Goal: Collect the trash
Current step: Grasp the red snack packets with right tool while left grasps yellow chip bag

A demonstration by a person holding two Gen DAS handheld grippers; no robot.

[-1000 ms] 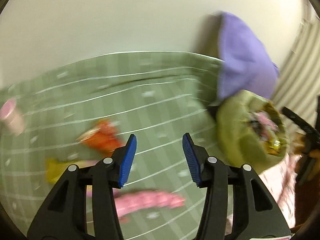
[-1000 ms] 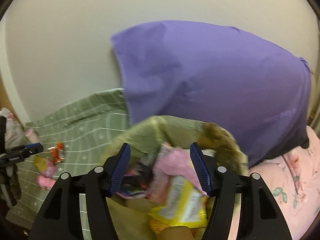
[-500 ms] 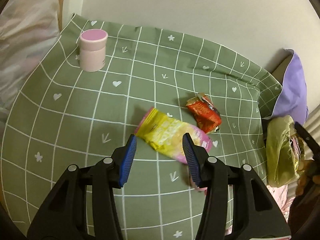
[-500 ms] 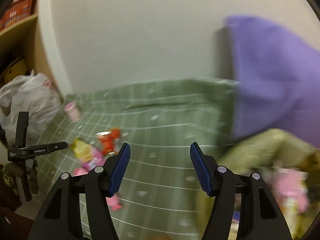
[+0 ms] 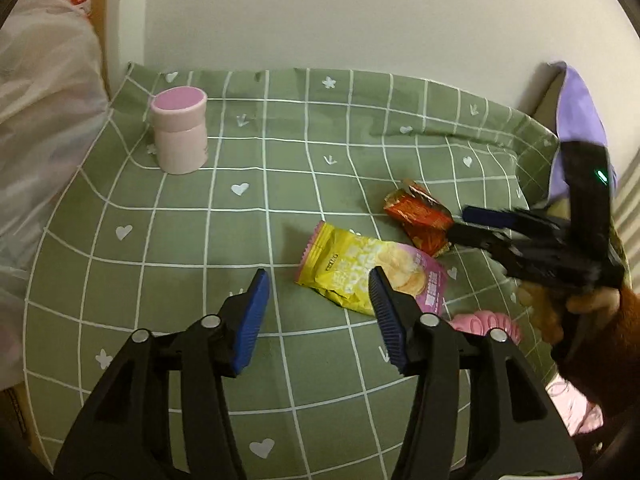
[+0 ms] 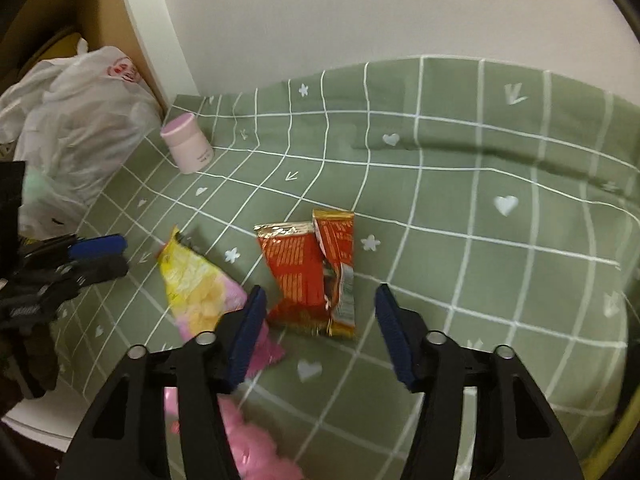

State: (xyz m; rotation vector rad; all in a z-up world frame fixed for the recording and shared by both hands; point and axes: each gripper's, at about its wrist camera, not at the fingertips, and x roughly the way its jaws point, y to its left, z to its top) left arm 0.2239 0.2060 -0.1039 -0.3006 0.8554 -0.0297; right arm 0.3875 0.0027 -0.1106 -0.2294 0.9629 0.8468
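Observation:
A torn red wrapper [image 6: 308, 272] lies on the green checked cloth [image 6: 500, 280]. My right gripper [image 6: 320, 320] hovers over it with its jaws closing; the wrapper's near end sits between the fingers, and the pads do not touch it. A yellow and pink chip bag [image 5: 360, 272] lies beside the red wrapper [image 5: 420, 216]. My left gripper [image 5: 320, 308] hangs just short of it with its jaws opening, and nothing is gripped. A pink wrapper [image 5: 486, 322] lies nearer. Each view shows the other gripper: the right gripper [image 5: 460, 222], the left gripper [image 6: 120, 256].
A pink lidded jar [image 5: 180, 132] stands upright at the cloth's far left corner. A white plastic bag [image 6: 76, 120] bulges at the left edge. A purple pillow [image 5: 580, 120] leans at the right by the pale wall. A person's hand [image 5: 560, 304] holds the right tool.
The right gripper swung left and down from the green trash bag by the pillow to the red wrapper, and its jaws narrowed. The left gripper settled over the chip bag, and its jaws widened.

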